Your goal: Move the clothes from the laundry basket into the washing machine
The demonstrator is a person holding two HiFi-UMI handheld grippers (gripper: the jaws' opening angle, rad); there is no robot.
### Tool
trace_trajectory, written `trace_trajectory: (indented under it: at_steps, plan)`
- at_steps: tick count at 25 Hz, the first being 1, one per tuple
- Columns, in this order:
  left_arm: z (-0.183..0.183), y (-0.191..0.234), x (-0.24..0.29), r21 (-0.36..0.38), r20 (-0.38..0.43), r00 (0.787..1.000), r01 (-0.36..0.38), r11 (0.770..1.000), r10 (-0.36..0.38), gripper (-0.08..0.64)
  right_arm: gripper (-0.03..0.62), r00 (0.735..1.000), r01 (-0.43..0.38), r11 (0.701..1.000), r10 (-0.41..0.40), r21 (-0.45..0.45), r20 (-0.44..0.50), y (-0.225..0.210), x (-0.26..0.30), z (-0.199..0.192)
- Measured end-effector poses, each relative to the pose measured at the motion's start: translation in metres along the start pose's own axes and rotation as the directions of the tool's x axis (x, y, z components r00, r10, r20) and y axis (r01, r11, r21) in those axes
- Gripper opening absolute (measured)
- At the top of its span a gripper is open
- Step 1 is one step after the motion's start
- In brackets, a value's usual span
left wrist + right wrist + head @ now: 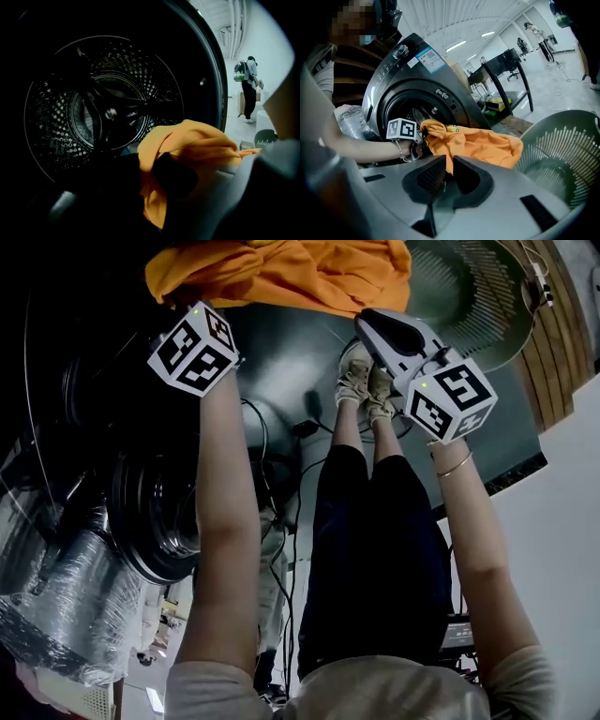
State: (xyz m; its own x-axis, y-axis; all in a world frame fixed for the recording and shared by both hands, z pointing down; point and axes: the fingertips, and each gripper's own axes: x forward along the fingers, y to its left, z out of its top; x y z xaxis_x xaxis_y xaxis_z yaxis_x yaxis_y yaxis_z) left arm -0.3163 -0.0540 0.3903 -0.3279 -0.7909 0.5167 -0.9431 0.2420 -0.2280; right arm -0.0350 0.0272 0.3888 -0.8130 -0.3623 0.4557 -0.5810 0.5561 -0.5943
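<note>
Orange garment point(480, 146) stretched between both grippers at the mouth of the washing machine point(440, 96).

Left gripper point(420, 133) pinches one bunched end of the cloth right at the door opening; in its own view its dark jaws are closed on an orange fold, with the perforated steel drum point(110, 112) straight ahead. Right gripper point(449, 165) has its black pads pressed close together with a strip of the same garment nipped between them. The rest of the fabric hangs in a loose sag between the two tools. Green slotted laundry basket point(562, 154) sits just beside the right gripper, on the side away from the machine. Head view shows the garment point(281, 273) bunched above both marker cubes.
</note>
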Motion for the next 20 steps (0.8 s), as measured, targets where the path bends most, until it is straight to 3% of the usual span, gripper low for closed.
trace_trajectory:
  at_steps: [4, 6, 12, 17, 20]
  plan:
    - [-0.001, 0.001, 0.025, 0.077, -0.018, 0.999, 0.042, 0.996, -0.041, 0.087, 0.051, 1.000, -0.007, 1.000, 0.007, -0.002, -0.018, 0.003, 0.006, -0.007]
    - [-0.001, 0.006, 0.031, 0.077, -0.015, 0.999, 0.051, 0.996, -0.050, 0.087, 0.051, 1.000, -0.013, 1.000, 0.012, -0.003, -0.024, 0.005, 0.009, -0.009]
    - [0.015, 0.034, 0.035, -0.032, 0.035, 0.999, 0.007, 0.999, -0.006, 0.089, 0.046, 0.999, -0.024, 0.999, 0.022, -0.045, -0.044, 0.010, 0.011, -0.015]
    - [0.036, 0.050, 0.039, -0.078, 0.105, 0.992, -0.059, 0.995, 0.067, 0.089, 0.044, 0.998, -0.033, 0.998, 0.031, -0.045, -0.050, 0.012, 0.007, -0.019]
    - [0.021, 0.044, 0.046, -0.135, 0.065, 0.993, -0.088, 0.987, 0.097, 0.089, 0.044, 0.997, -0.041, 0.997, 0.037, -0.058, -0.061, 0.016, 0.004, -0.024]
